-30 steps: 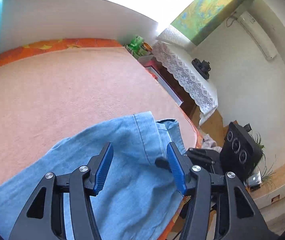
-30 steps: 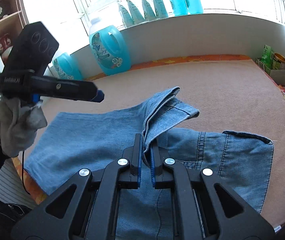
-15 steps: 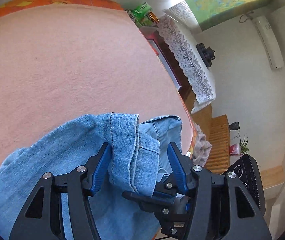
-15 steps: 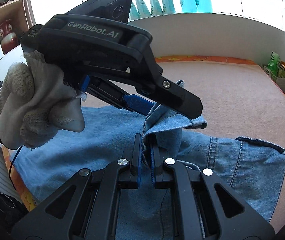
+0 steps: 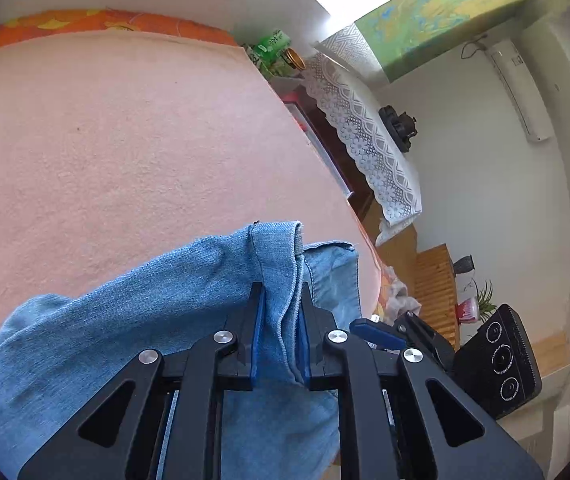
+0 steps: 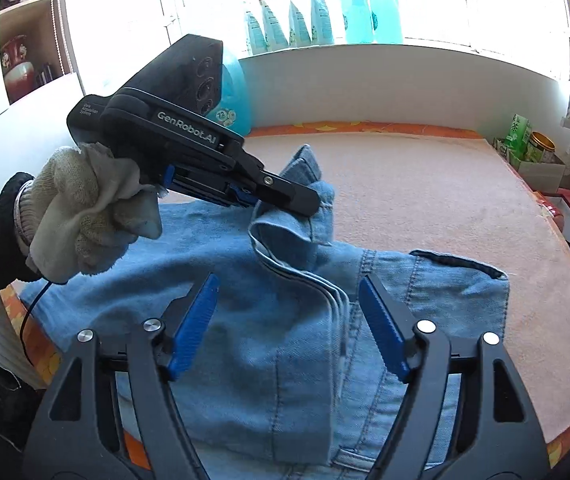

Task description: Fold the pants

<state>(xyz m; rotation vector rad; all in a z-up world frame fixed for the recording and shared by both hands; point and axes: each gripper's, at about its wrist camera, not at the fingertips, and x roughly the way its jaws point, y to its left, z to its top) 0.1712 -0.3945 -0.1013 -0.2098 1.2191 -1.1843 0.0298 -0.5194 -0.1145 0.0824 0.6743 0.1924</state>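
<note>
We are early in the fold. The light blue denim pants (image 6: 285, 320) lie spread across the pink terry-covered bed (image 5: 125, 140), waistband end toward the right side, with no full fold laid flat yet. Our left hand-held gripper (image 5: 279, 334) is closing its 2 blue pads on a bunched ridge of denim at the hem edge and lifts it off the cover. Our right hand-held gripper (image 6: 287, 322) is opening, its pads spread wide and touching nothing, with the seam ridge lying loose between them. We judge the leg-over-leg fold and the crosswise folds all remain to do.
</note>
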